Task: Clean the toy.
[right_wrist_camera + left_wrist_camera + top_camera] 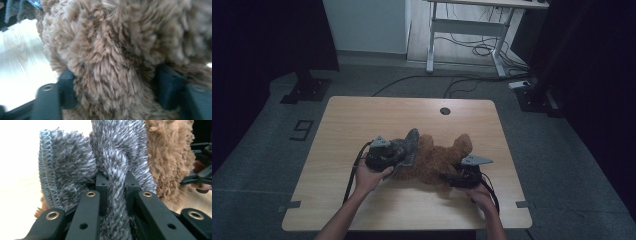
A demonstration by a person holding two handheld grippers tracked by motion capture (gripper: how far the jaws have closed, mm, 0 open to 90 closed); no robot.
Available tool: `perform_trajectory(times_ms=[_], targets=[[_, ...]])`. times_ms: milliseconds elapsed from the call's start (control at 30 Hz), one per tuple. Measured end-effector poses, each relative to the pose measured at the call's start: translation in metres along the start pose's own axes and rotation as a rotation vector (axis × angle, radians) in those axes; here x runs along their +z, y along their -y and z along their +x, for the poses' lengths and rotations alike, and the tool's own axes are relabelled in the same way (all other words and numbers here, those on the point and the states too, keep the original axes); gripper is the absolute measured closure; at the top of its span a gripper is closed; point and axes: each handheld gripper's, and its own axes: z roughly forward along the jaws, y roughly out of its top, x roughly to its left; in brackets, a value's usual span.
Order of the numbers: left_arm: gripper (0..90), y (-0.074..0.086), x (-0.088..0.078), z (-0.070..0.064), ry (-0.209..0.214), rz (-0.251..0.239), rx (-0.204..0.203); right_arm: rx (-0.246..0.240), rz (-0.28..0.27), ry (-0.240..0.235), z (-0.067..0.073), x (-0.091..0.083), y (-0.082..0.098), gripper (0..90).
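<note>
A brown plush bear (437,157) lies across the middle of the wooden table (377,115). A grey fuzzy cloth (408,146) drapes over its left end. My left gripper (391,156) is shut on a fold of that grey cloth (117,152), which bulges out between the jaws of my left gripper (115,178); the bear's brown fur (167,157) lies just behind. My right gripper (458,177) sits at the bear's right end. In the right gripper view its jaws press from both sides on a thick tuft of the bear (112,50), which packs the gap of my right gripper (117,85).
A round cable hole (445,111) sits near the table's far edge. Behind the table stand a white desk frame (431,40) and loose floor cables (477,50). Black stand bases (307,90) rest on the floor at the left and right.
</note>
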Motion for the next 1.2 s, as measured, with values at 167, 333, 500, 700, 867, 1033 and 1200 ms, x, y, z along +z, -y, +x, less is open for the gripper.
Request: perform_trajectory(times_ms=[167,333,500,700,867,1033,1200], targets=[[78.0,0.0,-0.002,-0.002,-0.019,-0.004,0.014,-0.022,-0.029,0.083,0.004,0.01,0.001,47.1],[77.8,-0.009,0.003,-0.005,-0.036,0.007,0.019,-0.024,-0.062,0.133,-0.003,0.016,0.0,52.5],[77.9,-0.017,0.015,-0.011,-0.078,-0.007,0.031,-0.018,-0.097,0.191,-0.01,0.019,-0.001,56.1],[77.9,-0.034,0.036,-0.014,-0.102,0.004,0.031,0.01,-0.111,0.26,-0.016,0.015,-0.001,58.1],[77.8,-0.035,0.036,-0.016,-0.092,0.011,0.033,0.037,-0.106,0.238,-0.02,0.009,0.0,58.0],[77.6,-0.042,0.023,-0.014,-0.085,-0.033,0.019,0.016,-0.12,0.21,-0.017,0.006,0.004,58.5],[77.5,-0.061,0.022,-0.02,-0.086,-0.033,0.046,0.016,-0.117,0.184,-0.016,0.003,0.007,58.5]])
